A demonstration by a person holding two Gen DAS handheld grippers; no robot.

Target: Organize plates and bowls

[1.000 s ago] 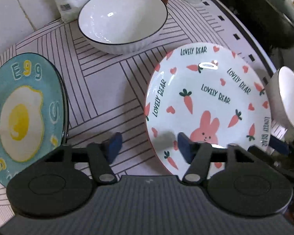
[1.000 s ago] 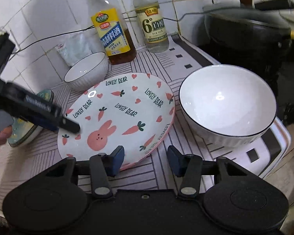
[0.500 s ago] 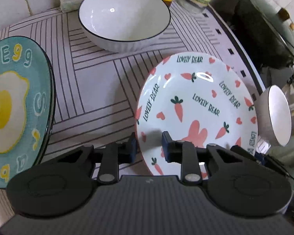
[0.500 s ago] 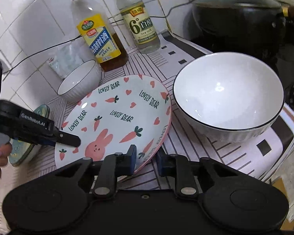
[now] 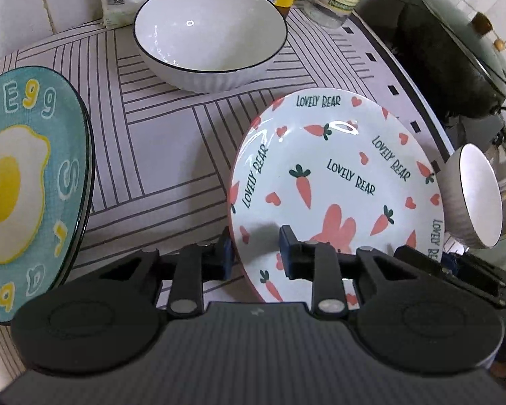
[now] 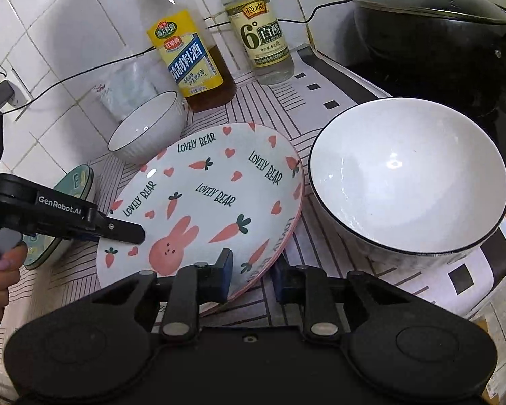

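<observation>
While our left gripper [image 5: 256, 253] has its jaws narrowly closed on the near rim of the rabbit plate [image 5: 337, 175], one blue pad lies on the printed face and the other outside the rim. Our right gripper [image 6: 251, 275] takes the same plate at the opposite edge. Its jaws are opening a little at this moment, with the rim between the pads, and the pads seem to touch it on both sides. We cannot tell if the plate is lifted from the table [image 5: 158, 155] or rests on it.

Just beside the plate, on the right gripper's side, stands a white bowl [image 6: 408, 175]. A second white bowl [image 5: 209, 33] stands farther back, near the wall. On the left gripper's side lies the egg plate [image 5: 27, 185], apart from the rabbit plate. Behind, at the tiled wall, stand two bottles [image 6: 189, 54], and a dark pot [image 6: 431, 27] with its lid.
</observation>
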